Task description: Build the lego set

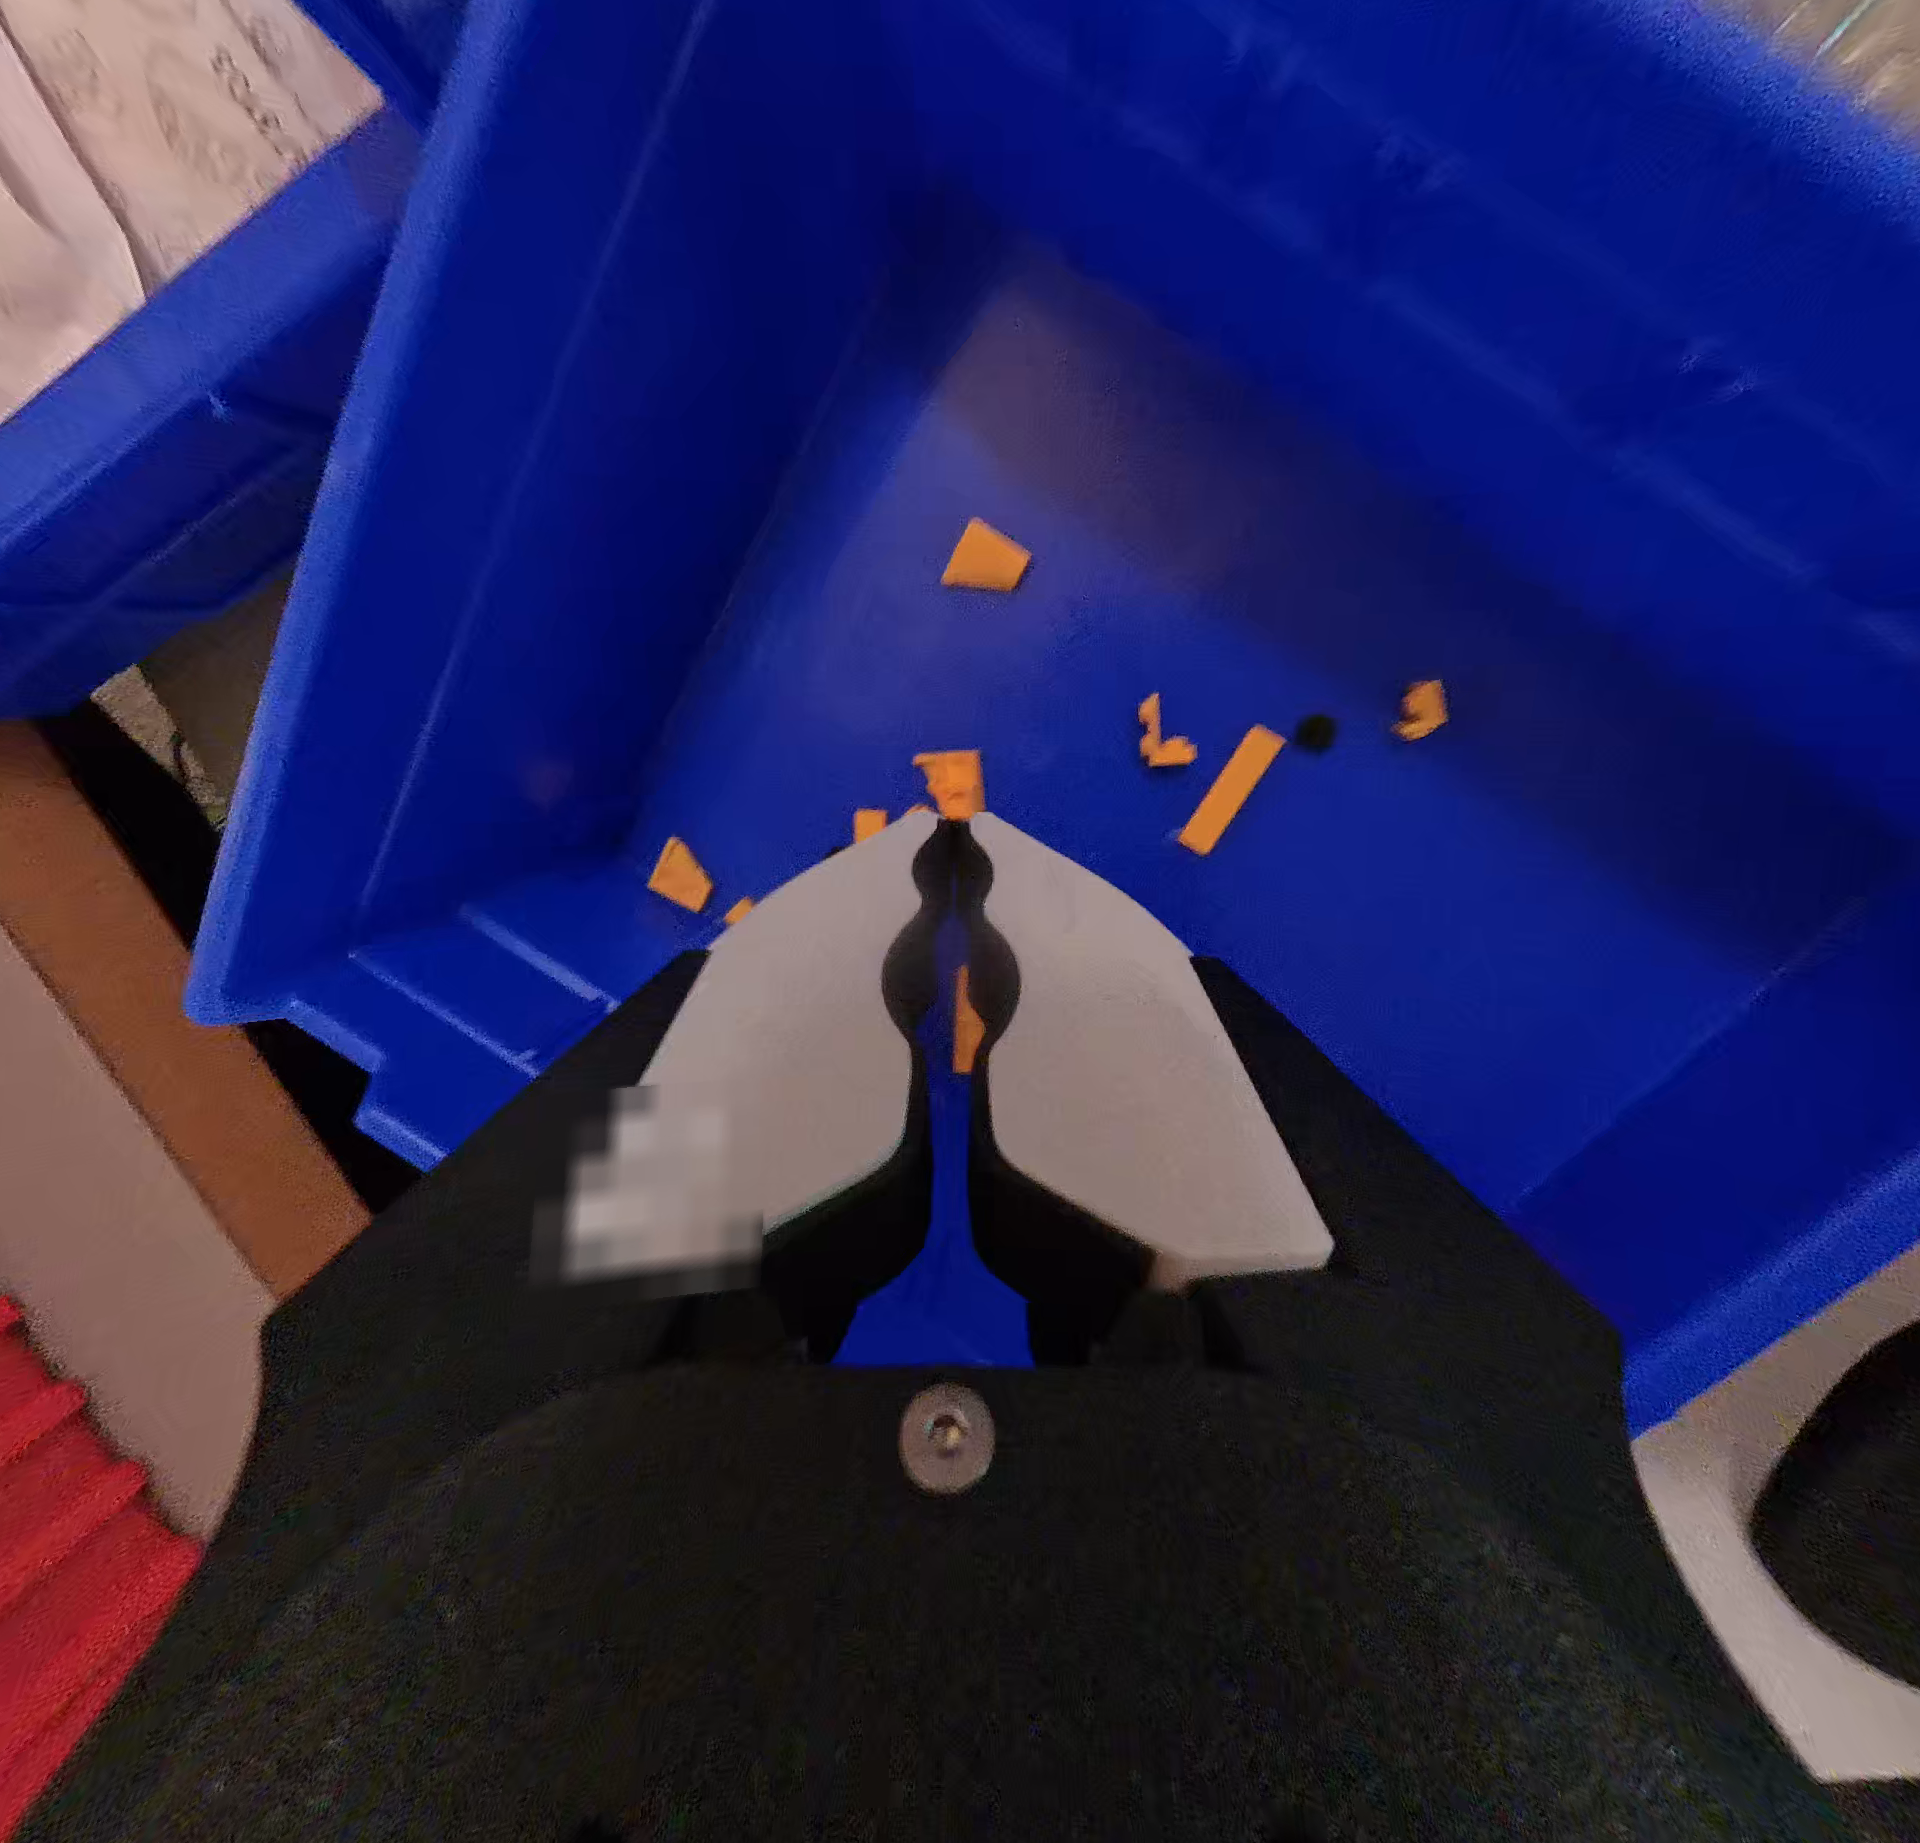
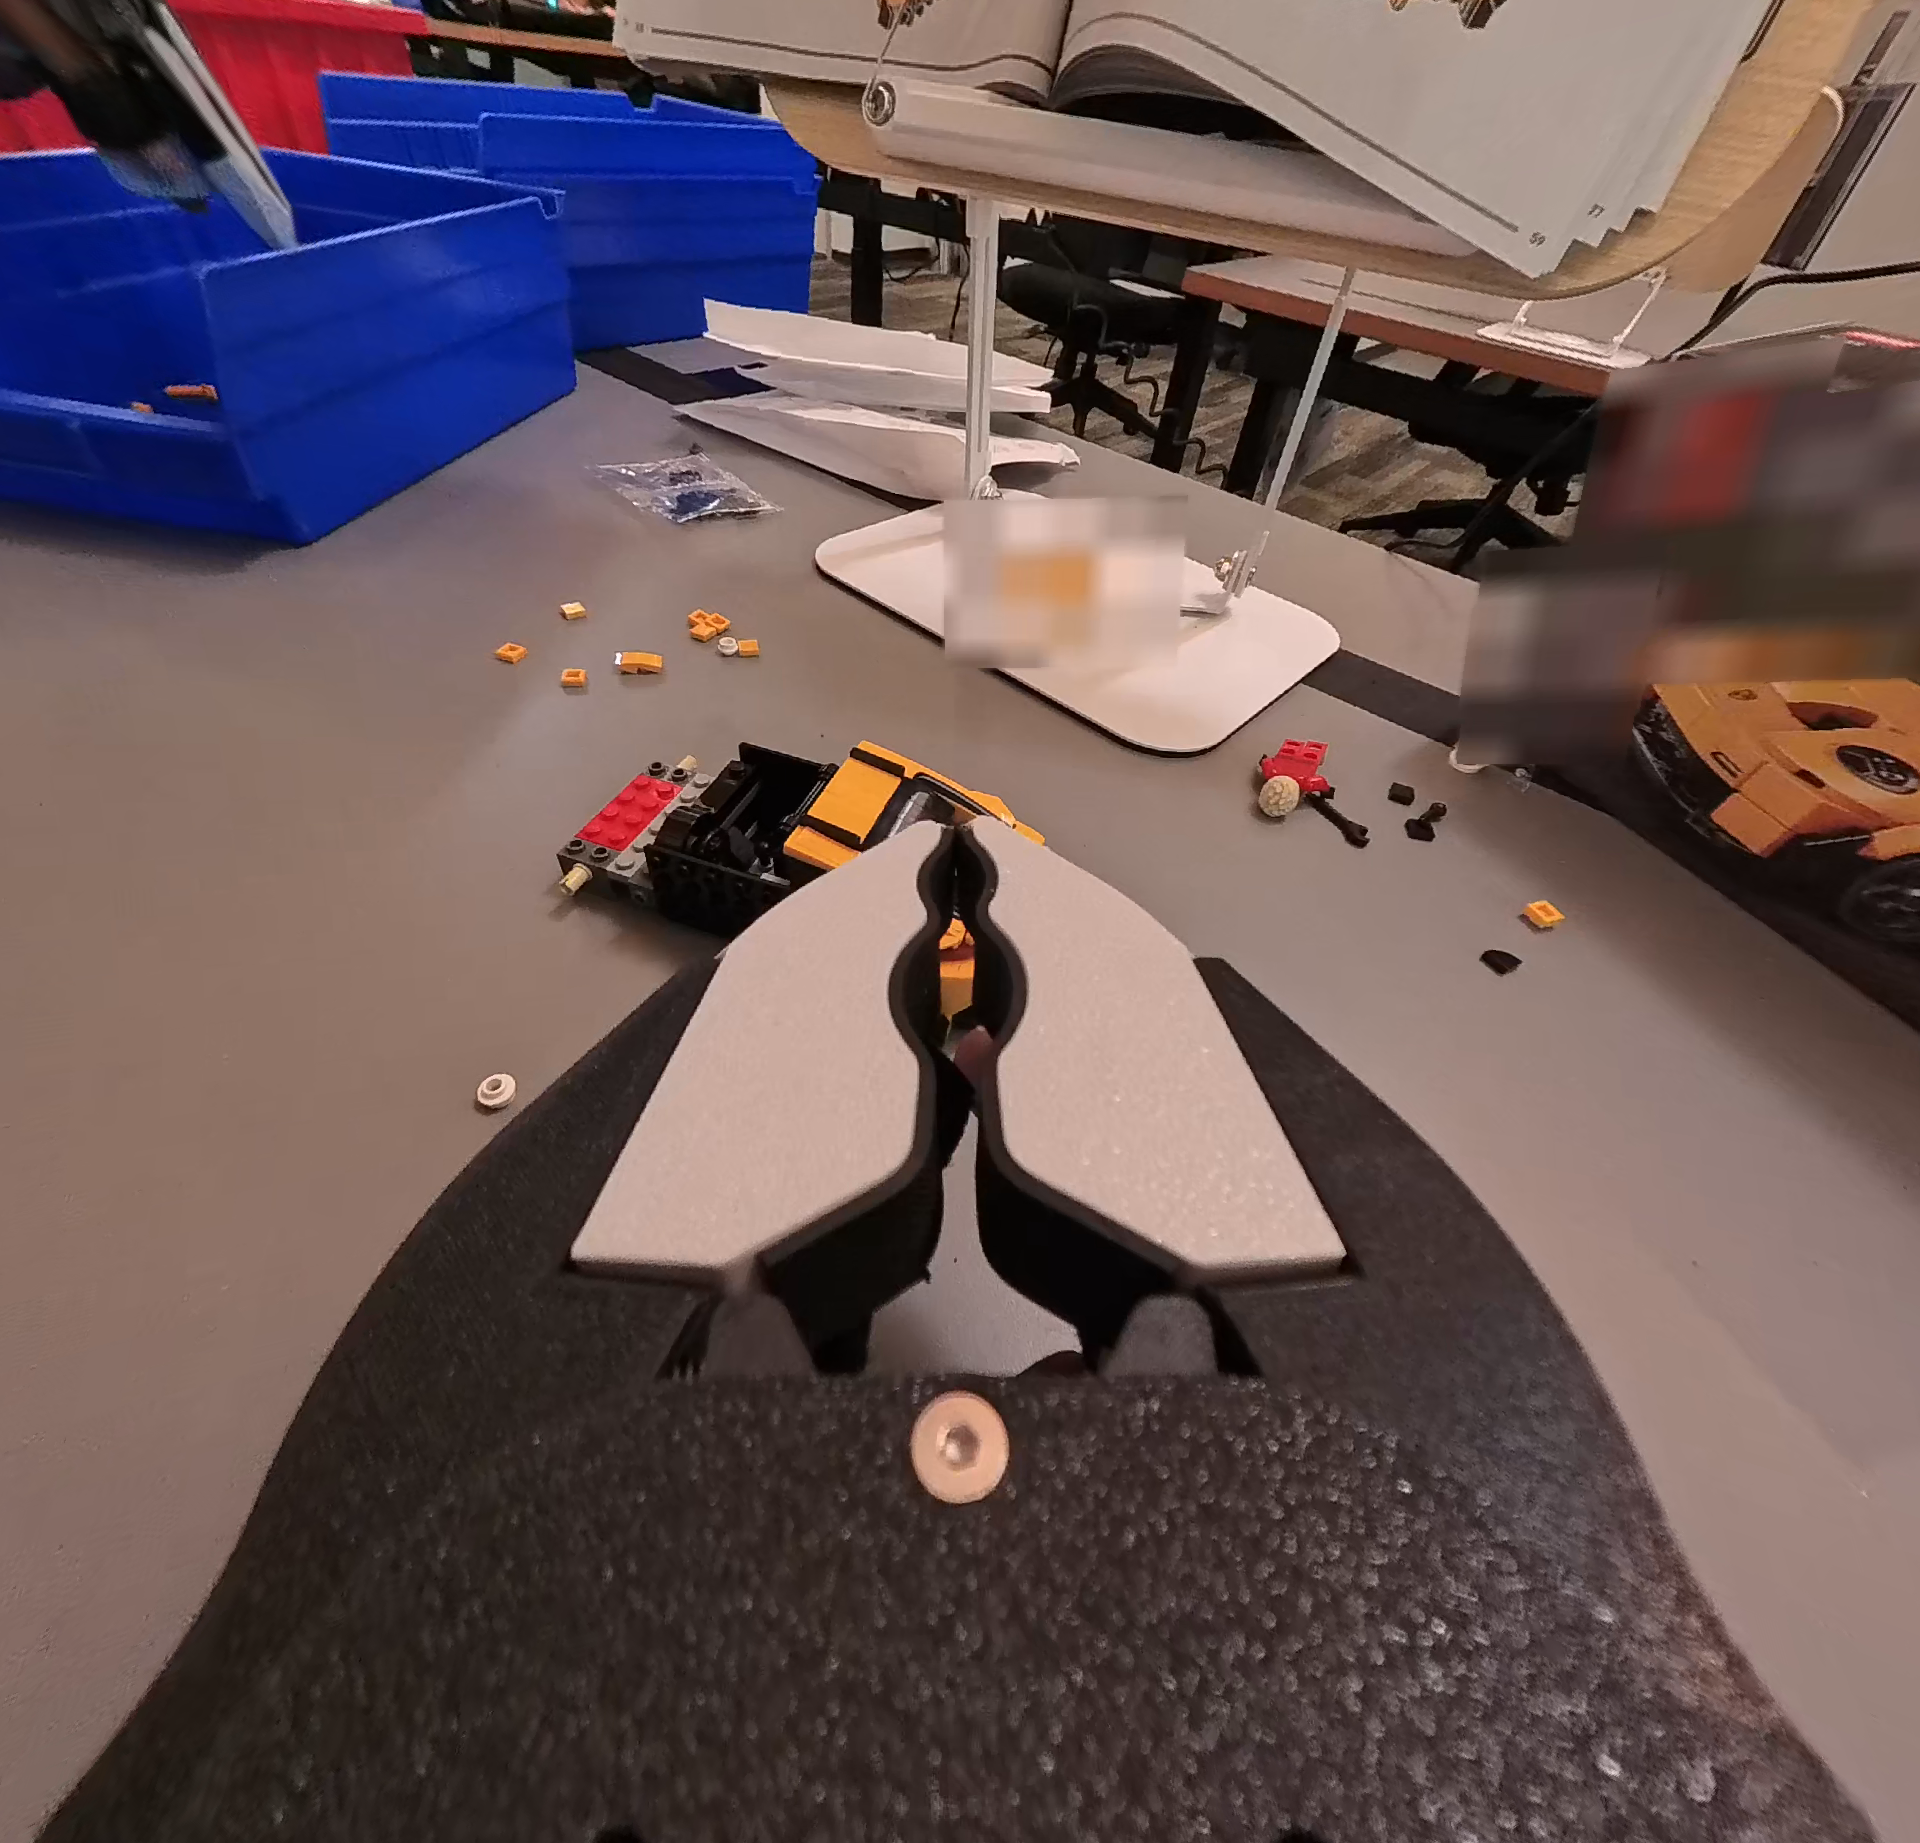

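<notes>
An office-like workroom: desks (image 2: 1392, 307) and swivel chairs (image 2: 1091, 339) at upper centre, blue parts bins (image 2: 395, 339) upper left, grey worktable (image 2: 312, 858).

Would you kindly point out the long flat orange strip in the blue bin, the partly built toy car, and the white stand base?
long flat orange strip (image 1: 1231, 791), left wrist view, mid-length.
partly built toy car (image 2: 634, 808), right wrist view, red plate.
white stand base (image 2: 1262, 650), right wrist view, bare right part.
</notes>
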Action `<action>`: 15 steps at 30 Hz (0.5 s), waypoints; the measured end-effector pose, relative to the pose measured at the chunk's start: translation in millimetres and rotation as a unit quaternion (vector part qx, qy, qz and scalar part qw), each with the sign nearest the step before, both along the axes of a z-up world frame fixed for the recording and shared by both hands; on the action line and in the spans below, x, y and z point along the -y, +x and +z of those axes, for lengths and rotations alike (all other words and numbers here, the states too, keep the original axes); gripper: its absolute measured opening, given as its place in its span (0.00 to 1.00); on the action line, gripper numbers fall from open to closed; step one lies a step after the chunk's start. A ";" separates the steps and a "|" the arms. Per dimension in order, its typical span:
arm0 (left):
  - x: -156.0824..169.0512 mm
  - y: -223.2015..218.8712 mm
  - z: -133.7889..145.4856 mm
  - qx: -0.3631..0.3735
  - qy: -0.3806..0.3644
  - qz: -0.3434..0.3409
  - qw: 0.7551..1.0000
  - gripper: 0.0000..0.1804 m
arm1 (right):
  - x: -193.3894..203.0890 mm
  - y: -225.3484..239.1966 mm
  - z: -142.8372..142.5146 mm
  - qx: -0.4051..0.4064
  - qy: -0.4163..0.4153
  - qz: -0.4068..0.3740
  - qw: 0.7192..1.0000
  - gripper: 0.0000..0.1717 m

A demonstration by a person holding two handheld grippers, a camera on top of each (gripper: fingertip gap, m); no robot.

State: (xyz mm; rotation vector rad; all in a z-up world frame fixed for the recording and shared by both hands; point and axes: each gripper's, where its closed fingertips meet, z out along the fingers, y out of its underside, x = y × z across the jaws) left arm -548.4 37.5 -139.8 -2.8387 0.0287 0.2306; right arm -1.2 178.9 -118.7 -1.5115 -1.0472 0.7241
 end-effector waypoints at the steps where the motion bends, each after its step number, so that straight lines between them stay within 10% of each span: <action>1: 3.6 -5.1 -4.3 -0.008 -0.021 -0.003 1.000 0.01 | -0.3 0.2 0.0 0.000 0.000 -0.001 1.000 0.00; 15: 25.1 -18.2 -55.7 0.020 -0.185 0.004 0.983 0.14 | -1.8 -0.1 -1.6 0.002 -0.004 -0.001 1.000 0.00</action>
